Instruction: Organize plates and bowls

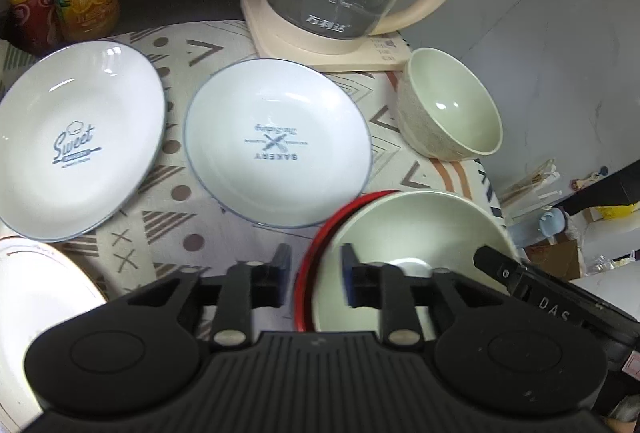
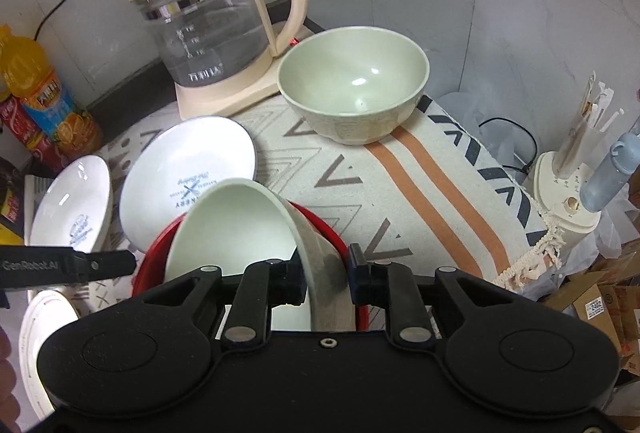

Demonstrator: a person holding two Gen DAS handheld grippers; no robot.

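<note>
1. Left gripper (image 1: 314, 275) stands parted astride the red bowl (image 1: 316, 253) rim, pads clear of it
2. Right gripper (image 2: 326, 273) straddles the nested green bowl (image 2: 240, 229) wall (contact unclear, can't call the grip)
3. Bakery plate (image 1: 280, 141) just beyond
4. Second green bowl (image 2: 354, 85) near the kettle (image 2: 216, 33)
</note>
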